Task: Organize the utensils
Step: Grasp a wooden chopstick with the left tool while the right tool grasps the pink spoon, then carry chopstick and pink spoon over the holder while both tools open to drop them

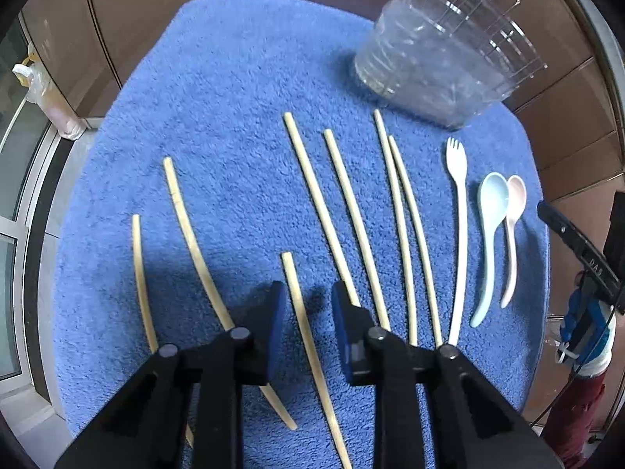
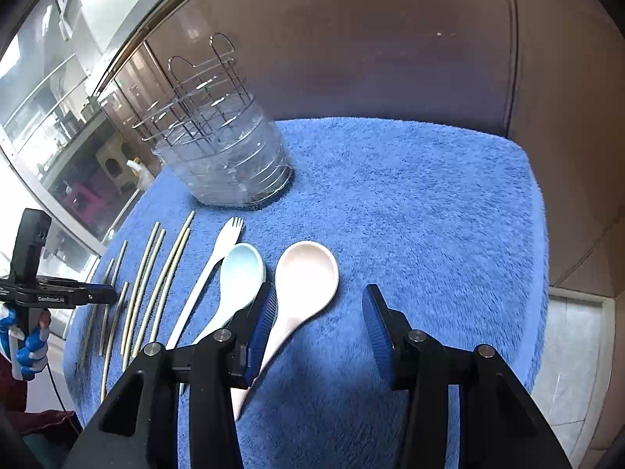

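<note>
- left gripper [image 1: 304, 301] hangs released over the blue towel [image 1: 234, 117], one chopstick [image 1: 308, 336] lying between its spread fingers — not pinched.
- right gripper [image 2: 318, 305] is also released, its left pad just beside the pink spoon [image 2: 302, 285].
- wire utensil holder [image 2: 222, 156] stands at the towel's far side; the white fork [image 2: 211, 269] and blue spoon [image 2: 234, 281] lie near it, beside the pink spoon.

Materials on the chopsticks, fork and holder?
Chopsticks: likely bamboo or wood, pale tan, matte. Fork: looks like matte white plastic, smooth and moulded. Holder: shiny metal wire basket, its lower part wrapped in or seated in clear, ribbed plastic; which one is unclear.
</note>
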Demonstrator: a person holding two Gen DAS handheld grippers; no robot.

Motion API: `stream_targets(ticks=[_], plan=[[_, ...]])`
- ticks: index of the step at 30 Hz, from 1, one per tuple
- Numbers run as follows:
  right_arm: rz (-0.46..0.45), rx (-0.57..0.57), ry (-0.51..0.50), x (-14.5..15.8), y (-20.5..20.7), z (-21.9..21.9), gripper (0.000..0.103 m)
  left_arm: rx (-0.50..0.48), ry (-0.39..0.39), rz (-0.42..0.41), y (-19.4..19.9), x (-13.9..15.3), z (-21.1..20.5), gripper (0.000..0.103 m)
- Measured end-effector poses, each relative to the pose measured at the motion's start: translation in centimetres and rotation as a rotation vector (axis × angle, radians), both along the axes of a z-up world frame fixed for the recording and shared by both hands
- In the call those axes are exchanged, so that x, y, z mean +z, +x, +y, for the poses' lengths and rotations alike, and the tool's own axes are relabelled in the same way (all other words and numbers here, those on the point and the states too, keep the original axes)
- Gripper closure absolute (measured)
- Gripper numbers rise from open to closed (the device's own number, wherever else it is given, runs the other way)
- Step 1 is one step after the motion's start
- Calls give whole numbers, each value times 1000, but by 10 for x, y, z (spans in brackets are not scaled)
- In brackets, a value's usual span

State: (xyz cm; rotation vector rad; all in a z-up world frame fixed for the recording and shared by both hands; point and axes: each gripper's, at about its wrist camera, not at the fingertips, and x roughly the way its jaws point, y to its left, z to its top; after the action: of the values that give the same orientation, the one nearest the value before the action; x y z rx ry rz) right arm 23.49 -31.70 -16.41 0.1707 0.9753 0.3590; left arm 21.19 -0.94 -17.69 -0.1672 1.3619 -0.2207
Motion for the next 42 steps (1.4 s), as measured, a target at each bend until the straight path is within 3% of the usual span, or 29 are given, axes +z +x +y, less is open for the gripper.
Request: stream_targets(ticks=[5, 15, 18, 21, 31, 37, 42], plan=[[47, 41, 21, -7, 20, 0, 63, 2, 9, 53, 6, -13, -2, 89], [144, 122, 19, -28, 58, 10, 79, 39, -11, 67, 14, -16, 5, 97], [152, 153, 2, -29, 63, 15, 92, 71, -44, 62, 9, -15, 17, 98], [124, 153, -33, -22, 59, 19, 96, 108, -110, 48, -1, -13, 28, 98], [-71, 73, -176, 38, -6, 28, 97, 107, -193, -164, -47, 38, 48, 98], [-174, 12, -226, 78, -41, 28, 96, 88, -217, -323, -66, 92, 55, 98], [-275, -36, -235, 124, -58, 36, 96, 85, -247, -441, -57, 138, 50, 98]])
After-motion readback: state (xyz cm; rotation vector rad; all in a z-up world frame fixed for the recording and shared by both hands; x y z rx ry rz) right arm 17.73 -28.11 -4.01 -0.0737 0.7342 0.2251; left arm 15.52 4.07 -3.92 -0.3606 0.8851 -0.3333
